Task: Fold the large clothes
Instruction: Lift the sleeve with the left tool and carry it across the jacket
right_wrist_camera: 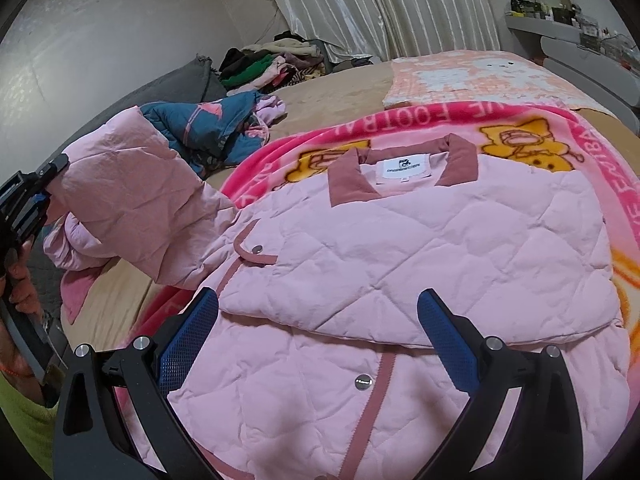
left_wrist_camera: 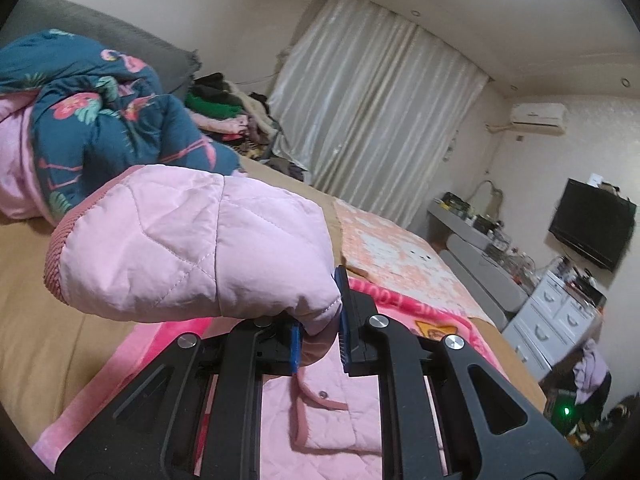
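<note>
The pink quilted jacket (right_wrist_camera: 400, 248) lies front-up on a bright pink fleece blanket (right_wrist_camera: 440, 120) printed with cartoon bears, and that blanket is spread over a wide bed (right_wrist_camera: 332, 96) with a tan cover. The jacket's darker rose collar (right_wrist_camera: 348, 184) points toward the far end of the bed, one side is already folded across the front, and the snap buttons run down toward me. The left tool (left_wrist_camera: 320, 340) has its blue pads closed tight on a pinch of the sleeve (left_wrist_camera: 192, 248), which is lifted off the bed so that its ribbed cuff (left_wrist_camera: 54, 256) hangs out to the left. The right tool (right_wrist_camera: 320, 344) hovers just above the jacket's lower front with its fingers (right_wrist_camera: 188, 340) spread wide and nothing between them. A hand (right_wrist_camera: 20, 284) wrapped around the left tool's grip shows at the edge of the right view. Farther up the bed sit a crumpled teal coat with flamingo print (left_wrist_camera: 120, 120) and, beyond it, a heap of mixed clothes (right_wrist_camera: 272, 64) near the grey headboard (left_wrist_camera: 120, 40). A peach-and-white blanket (left_wrist_camera: 400, 248) covers the far part of the bed. Pale curtains (left_wrist_camera: 380, 112) hang along the back wall, an air conditioner (left_wrist_camera: 538, 116) sits high in the corner, and a dark television (left_wrist_camera: 592, 224) is mounted above a cluttered white chest of drawers (left_wrist_camera: 552, 320).
</note>
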